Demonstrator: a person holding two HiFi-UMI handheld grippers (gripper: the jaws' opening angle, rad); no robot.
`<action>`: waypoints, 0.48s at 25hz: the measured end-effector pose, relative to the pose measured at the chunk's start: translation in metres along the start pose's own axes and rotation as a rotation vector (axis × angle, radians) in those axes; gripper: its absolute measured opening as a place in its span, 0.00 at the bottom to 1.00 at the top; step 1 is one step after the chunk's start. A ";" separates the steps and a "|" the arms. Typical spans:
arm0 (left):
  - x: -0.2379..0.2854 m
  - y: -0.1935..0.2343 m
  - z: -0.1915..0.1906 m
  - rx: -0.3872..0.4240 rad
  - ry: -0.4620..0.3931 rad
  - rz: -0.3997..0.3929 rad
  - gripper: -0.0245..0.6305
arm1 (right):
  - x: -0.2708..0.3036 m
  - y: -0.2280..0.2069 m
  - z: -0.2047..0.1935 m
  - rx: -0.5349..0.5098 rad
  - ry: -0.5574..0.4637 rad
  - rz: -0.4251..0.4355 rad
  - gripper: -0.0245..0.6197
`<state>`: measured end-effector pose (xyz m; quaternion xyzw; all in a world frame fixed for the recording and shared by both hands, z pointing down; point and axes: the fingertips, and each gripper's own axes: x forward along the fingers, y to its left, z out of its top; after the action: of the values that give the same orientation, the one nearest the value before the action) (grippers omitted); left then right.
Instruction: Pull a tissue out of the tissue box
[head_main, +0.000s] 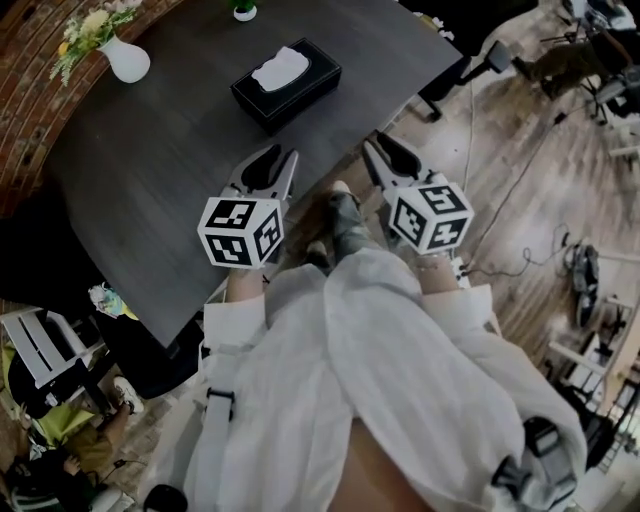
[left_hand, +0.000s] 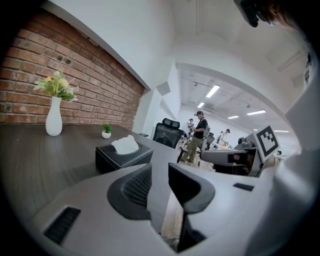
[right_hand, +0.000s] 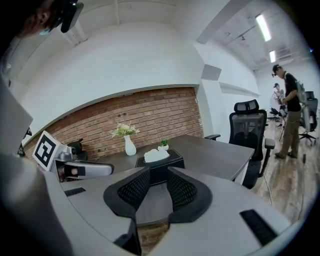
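A black tissue box (head_main: 287, 84) stands on the dark table (head_main: 150, 170), with a white tissue (head_main: 280, 68) sticking up from its slot. My left gripper (head_main: 280, 160) hovers over the table short of the box, jaws apart and empty. My right gripper (head_main: 380, 145) is level with the table's near edge, open as well, holding nothing. In the left gripper view the box (left_hand: 122, 157) lies ahead and left of the left gripper (left_hand: 160, 172). From the right gripper view the box (right_hand: 159, 165) sits straight beyond the right gripper (right_hand: 158, 175).
A white vase with flowers (head_main: 122, 58) and a small potted plant (head_main: 244, 10) stand at the table's far side. A black office chair (right_hand: 248, 131) sits by the table's end. People stand farther off (left_hand: 198, 134). Cables lie on the wooden floor (head_main: 520, 190).
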<state>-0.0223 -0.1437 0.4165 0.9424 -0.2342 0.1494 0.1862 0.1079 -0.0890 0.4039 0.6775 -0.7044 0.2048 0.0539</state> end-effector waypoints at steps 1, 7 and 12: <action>0.002 0.009 0.001 -0.007 -0.001 0.020 0.17 | 0.011 0.000 0.003 -0.005 0.002 0.019 0.17; 0.010 0.036 0.021 -0.029 -0.025 0.108 0.17 | 0.051 -0.001 0.023 -0.032 0.020 0.103 0.17; 0.036 0.064 0.050 -0.036 -0.053 0.178 0.17 | 0.095 -0.017 0.046 -0.066 0.039 0.172 0.17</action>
<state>-0.0133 -0.2312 0.4032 0.9180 -0.3246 0.1362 0.1827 0.1267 -0.1946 0.3992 0.6083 -0.7651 0.1987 0.0720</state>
